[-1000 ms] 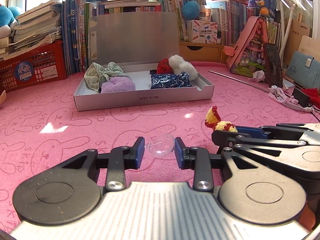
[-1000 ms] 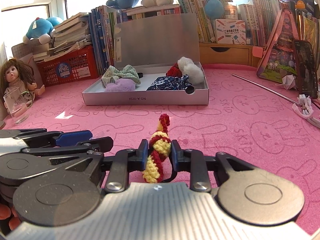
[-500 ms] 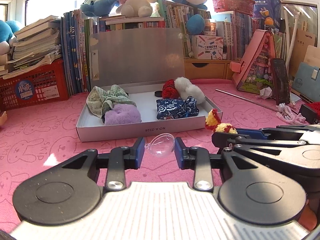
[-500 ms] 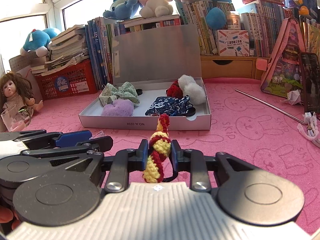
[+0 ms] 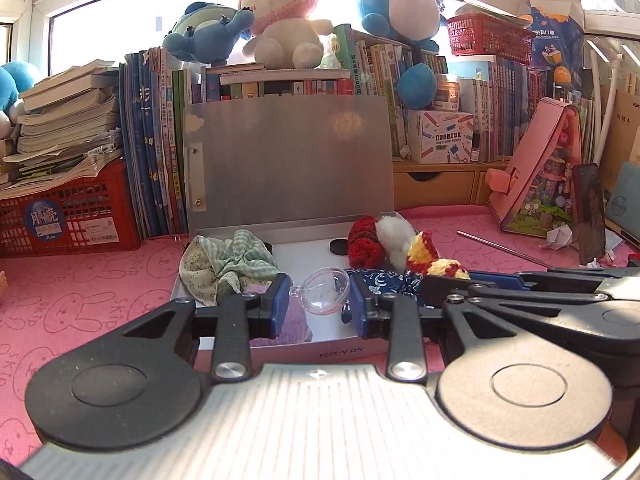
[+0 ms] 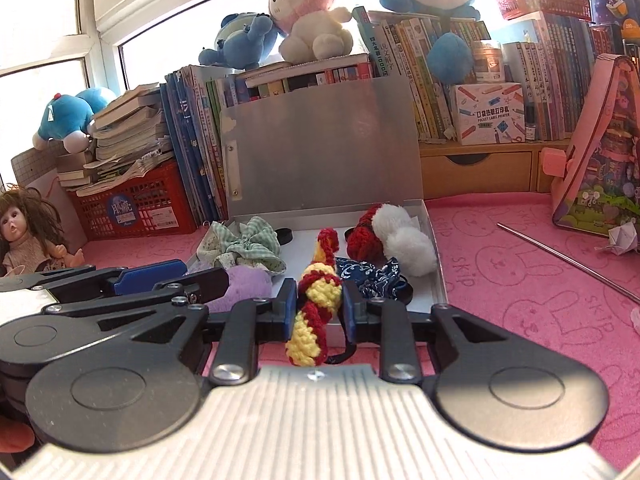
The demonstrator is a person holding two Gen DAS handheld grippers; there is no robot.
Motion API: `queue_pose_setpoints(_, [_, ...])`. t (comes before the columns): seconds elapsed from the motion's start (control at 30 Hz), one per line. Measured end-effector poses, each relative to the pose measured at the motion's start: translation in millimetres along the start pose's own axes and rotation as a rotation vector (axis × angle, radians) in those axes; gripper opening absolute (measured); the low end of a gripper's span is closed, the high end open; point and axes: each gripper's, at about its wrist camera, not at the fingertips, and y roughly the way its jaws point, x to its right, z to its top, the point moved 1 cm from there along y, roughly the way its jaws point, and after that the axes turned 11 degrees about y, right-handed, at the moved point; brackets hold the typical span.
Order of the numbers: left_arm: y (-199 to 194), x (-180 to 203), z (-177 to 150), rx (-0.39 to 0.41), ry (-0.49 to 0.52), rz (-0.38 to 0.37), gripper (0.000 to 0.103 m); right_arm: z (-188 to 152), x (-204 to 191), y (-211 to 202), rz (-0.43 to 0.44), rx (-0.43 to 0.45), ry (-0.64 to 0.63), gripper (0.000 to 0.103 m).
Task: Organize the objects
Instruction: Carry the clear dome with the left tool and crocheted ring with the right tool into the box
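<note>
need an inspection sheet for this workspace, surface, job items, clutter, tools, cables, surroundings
surface: pink mat printed with rabbits.
job's things: open grey cardboard box holding a green checked scrunchie, purple fluffy scrunchie, navy patterned scrunchie, red knitted scrunchie and white fluffy pompom.
clutter: metal rod, crumpled paper, doll.
grippers: left tool shut on a clear plastic ball; right tool shut on a red and yellow crocheted hair tie.
cables: nothing seen.
surroundings: books, plush toys, red plastic crate, window behind.
</note>
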Motion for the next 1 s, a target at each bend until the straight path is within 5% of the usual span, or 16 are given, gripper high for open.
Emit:
queue_pose_setpoints(0.7, [81.8, -39.9, 67.1, 0.026, -0.041, 0.032, 0.036, 80.1, -7.1, 77.7, 0.041, -0.011, -0.021, 0.029])
queue_pose_setpoints(1.0, [129.1, -42.7, 41.4, -0.056, -0.040, 0.056, 0.036, 68.7, 5.4, 130.5, 0.014, -0.098, 0.020, 0.029])
